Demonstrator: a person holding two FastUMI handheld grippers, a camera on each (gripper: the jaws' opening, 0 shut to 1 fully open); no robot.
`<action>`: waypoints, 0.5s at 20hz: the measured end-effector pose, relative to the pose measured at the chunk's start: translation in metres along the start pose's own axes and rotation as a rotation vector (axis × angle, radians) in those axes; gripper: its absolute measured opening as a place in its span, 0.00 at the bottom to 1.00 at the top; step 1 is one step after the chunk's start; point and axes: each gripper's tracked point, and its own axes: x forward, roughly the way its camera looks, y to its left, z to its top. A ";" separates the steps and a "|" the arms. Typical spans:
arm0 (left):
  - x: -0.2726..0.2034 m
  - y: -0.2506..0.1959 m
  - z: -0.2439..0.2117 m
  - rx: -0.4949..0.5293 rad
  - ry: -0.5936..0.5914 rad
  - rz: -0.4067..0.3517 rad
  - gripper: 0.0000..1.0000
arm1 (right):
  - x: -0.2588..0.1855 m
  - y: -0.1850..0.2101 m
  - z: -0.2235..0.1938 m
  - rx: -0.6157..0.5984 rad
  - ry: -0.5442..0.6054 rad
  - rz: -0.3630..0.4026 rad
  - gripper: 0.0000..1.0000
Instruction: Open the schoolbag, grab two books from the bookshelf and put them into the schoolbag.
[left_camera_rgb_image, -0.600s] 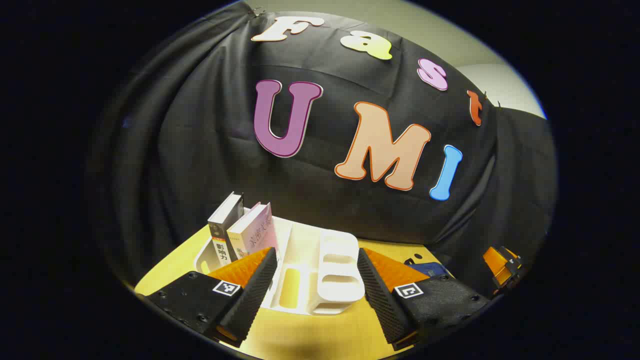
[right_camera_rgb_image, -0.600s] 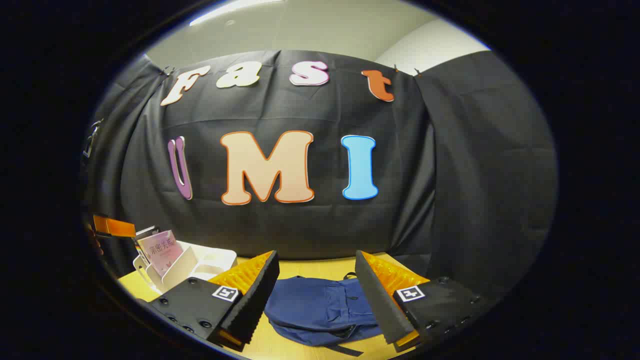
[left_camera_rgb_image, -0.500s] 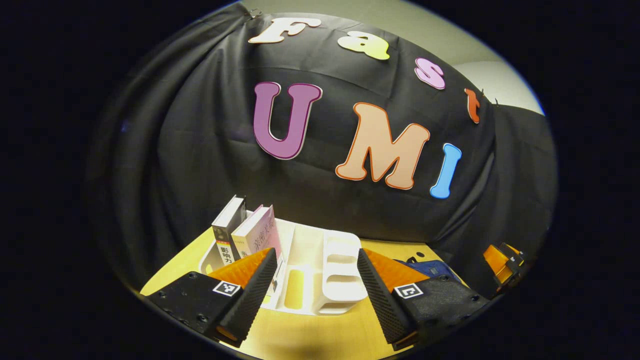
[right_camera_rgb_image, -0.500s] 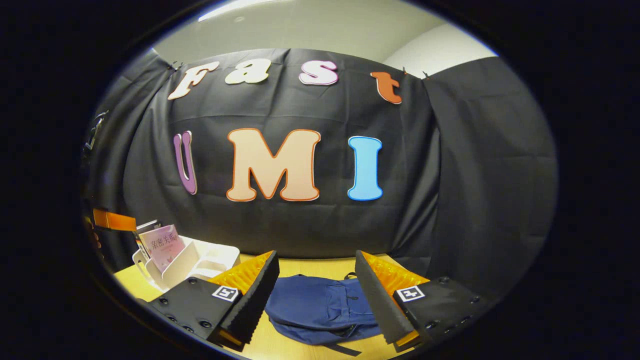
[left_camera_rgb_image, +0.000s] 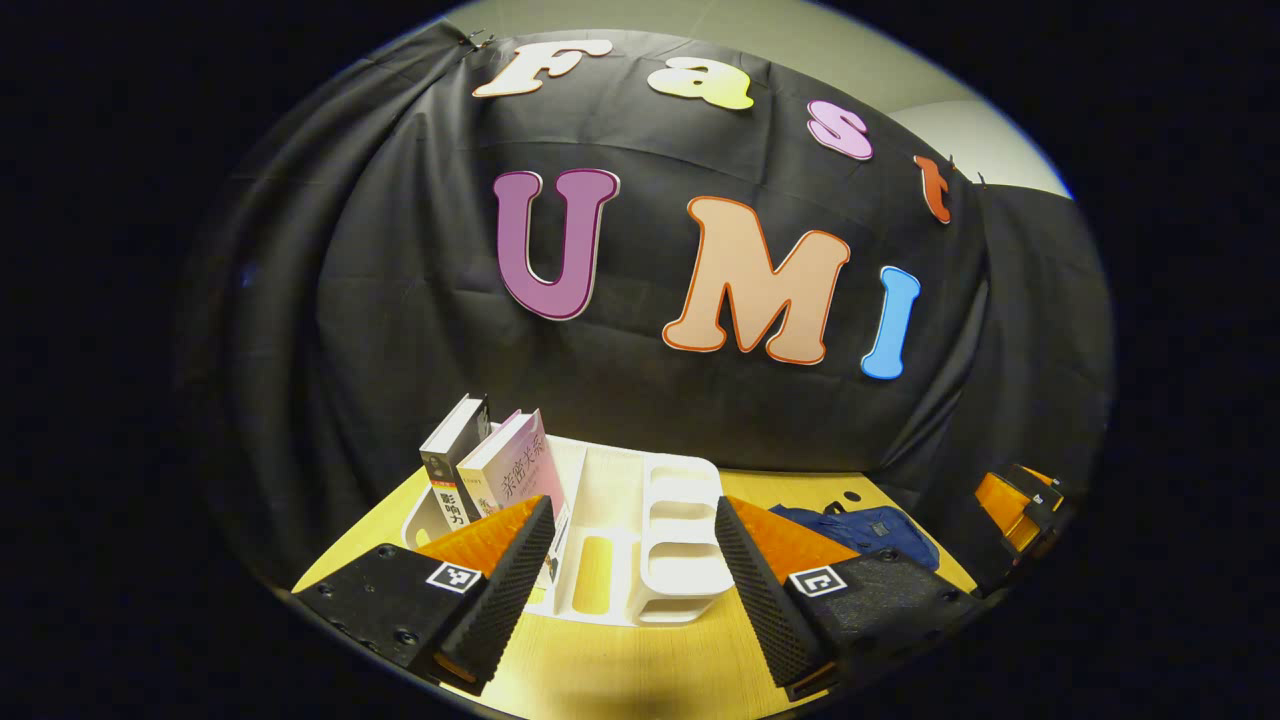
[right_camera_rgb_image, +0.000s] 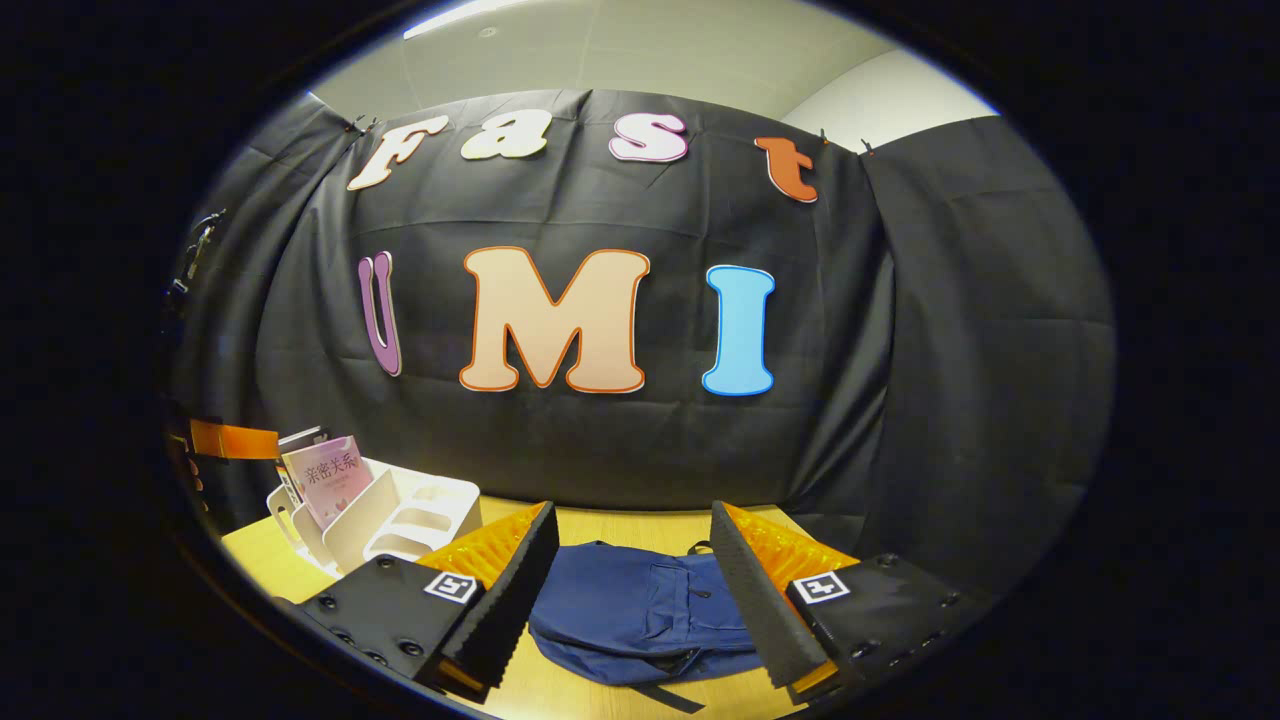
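- pale wooden tabletop (left_camera_rgb_image: 620, 670) under both of your tools; black cloth wall behind.
- your left gripper (left_camera_rgb_image: 634, 570): fingers wide, holding nothing; white plastic bookshelf (left_camera_rgb_image: 670, 540) just ahead, two upright books (left_camera_rgb_image: 495, 470) left of the gap.
- your right gripper (right_camera_rgb_image: 634, 580): fingers wide, empty; flat blue fabric schoolbag (right_camera_rgb_image: 640, 610) between them, beyond the tips.
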 end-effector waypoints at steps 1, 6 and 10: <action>-0.001 -0.001 -0.002 0.002 0.003 -0.001 0.95 | 0.001 -0.002 -0.001 -0.001 0.000 -0.001 0.95; -0.001 0.002 -0.002 0.021 0.003 0.015 0.95 | 0.008 -0.009 -0.012 -0.037 0.025 -0.005 0.95; -0.002 0.014 -0.005 0.031 0.018 0.041 0.95 | 0.010 -0.006 -0.035 -0.137 0.059 -0.007 0.95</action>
